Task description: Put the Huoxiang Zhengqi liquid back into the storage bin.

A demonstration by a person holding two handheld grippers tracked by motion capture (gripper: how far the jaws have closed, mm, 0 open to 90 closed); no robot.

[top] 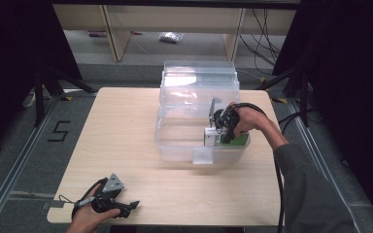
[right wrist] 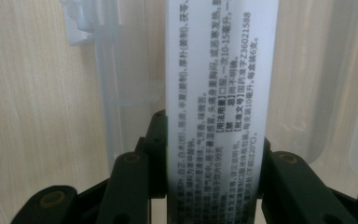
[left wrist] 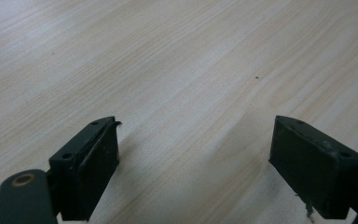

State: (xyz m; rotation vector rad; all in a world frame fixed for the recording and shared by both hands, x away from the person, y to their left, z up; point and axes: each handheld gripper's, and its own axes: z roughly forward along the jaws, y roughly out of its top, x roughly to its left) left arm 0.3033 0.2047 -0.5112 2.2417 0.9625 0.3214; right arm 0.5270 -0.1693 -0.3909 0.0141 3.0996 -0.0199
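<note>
Right gripper (top: pixel 222 130) is clamped on a green and white box (top: pixel 216 139), sitting inside the clear plastic bin (top: pixel 175 145) around the middle of the frame. Left gripper (top: pixel 121 208) rests on the table (top: pixel 126 126) at the lower left, jaws spread wide apart with nothing between them.

Bin: I see the bin (top: pixel 196 116) on the table (top: pixel 126 126), toward its far right.
Box: the box (top: pixel 226 140) sits, I think, inside the bin's near right corner.
Left gripper (top: pixel 119 206): near left table edge.
</note>
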